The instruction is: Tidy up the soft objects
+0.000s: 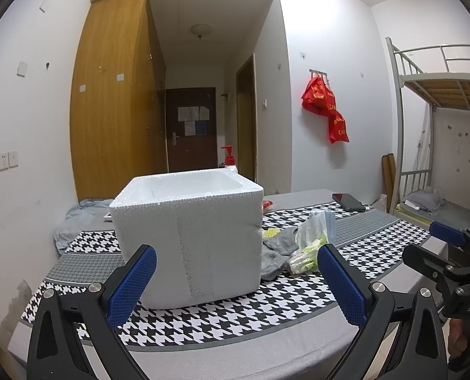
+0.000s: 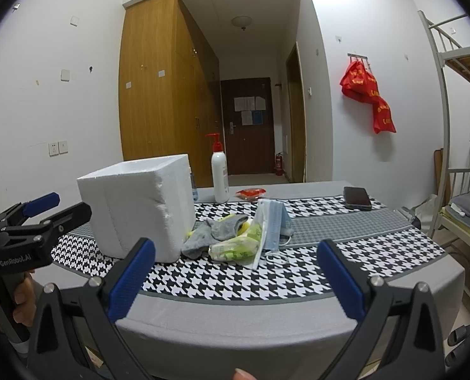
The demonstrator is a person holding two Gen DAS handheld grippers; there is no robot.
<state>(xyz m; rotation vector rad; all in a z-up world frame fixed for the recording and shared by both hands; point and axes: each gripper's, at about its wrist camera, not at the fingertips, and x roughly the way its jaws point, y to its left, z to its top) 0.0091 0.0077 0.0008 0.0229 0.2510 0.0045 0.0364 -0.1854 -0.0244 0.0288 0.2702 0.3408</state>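
A white foam box, open at the top, stands on the houndstooth cloth. Right of it lies a heap of soft things: a grey sock, a green-printed tissue pack and blue face masks in a clear bag. My left gripper is open, near the table's front edge, facing the box. My right gripper is open with nothing between its fingers, short of the heap. Each gripper shows at the edge of the other's view.
A white pump bottle with a red top stands behind the box. A red snack packet and a dark phone lie farther back on the table. A bunk bed stands to the right.
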